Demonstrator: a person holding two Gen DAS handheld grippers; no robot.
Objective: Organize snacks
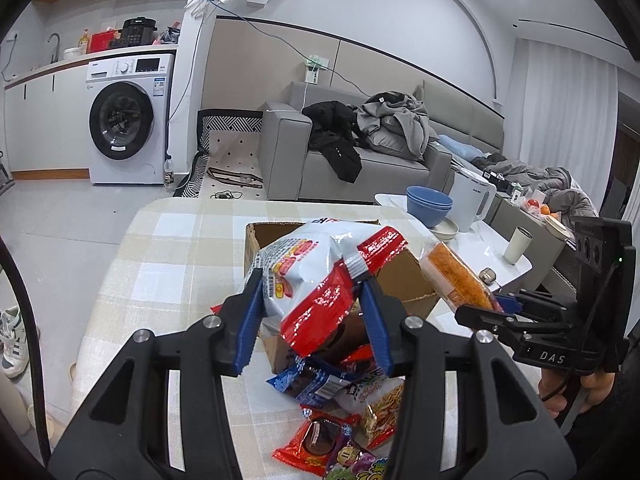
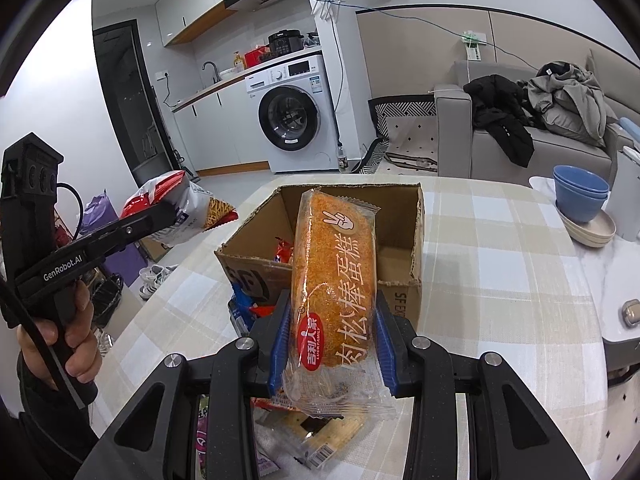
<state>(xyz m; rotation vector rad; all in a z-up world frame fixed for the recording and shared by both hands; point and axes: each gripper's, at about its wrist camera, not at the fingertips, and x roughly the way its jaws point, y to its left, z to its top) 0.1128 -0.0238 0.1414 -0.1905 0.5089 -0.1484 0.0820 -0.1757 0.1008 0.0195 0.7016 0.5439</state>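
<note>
Left gripper [image 1: 314, 286] is clamped on a red-and-white snack bag [image 1: 320, 276], blue pads [image 1: 250, 320] pressing both sides, bag held above the cardboard box [image 1: 404, 280] on the checked desk [image 1: 180, 248]. Right gripper [image 2: 330, 334] is clamped narrow on an orange cake bar in clear wrapper [image 2: 334, 280], also held over the box [image 2: 400, 292]. Left wrist view only: loose pile of snack packets [image 1: 340, 400] on the desk just in front of the box, nearest the camera — blue packet, red chocolate-pie packet, a yellow one, a colourful one cut off at the bottom edge. It also catches the right gripper side-on at far right [image 1: 500, 306] with the cake bar [image 1: 456, 280] sticking out, and part of a hand [image 1: 576, 392] under it. Right wrist view only: box interior, open top, a red packet [image 2: 285, 250] low at the inner left wall; the rest of the floor is blocked by the cake bar. It shows the left gripper [image 2: 166, 210] side-on at left, bag [image 2: 180, 204] in its tip, with the hand [image 2: 68, 340] on the grip. Box interior is hidden in the left view behind the snack bag. Packets under the right gripper are mostly hidden by the wrapper and fingers; labels unreadable. Blue bowls [image 1: 429, 204] sit on a white side table [image 1: 480, 248] beyond the desk.
</note>
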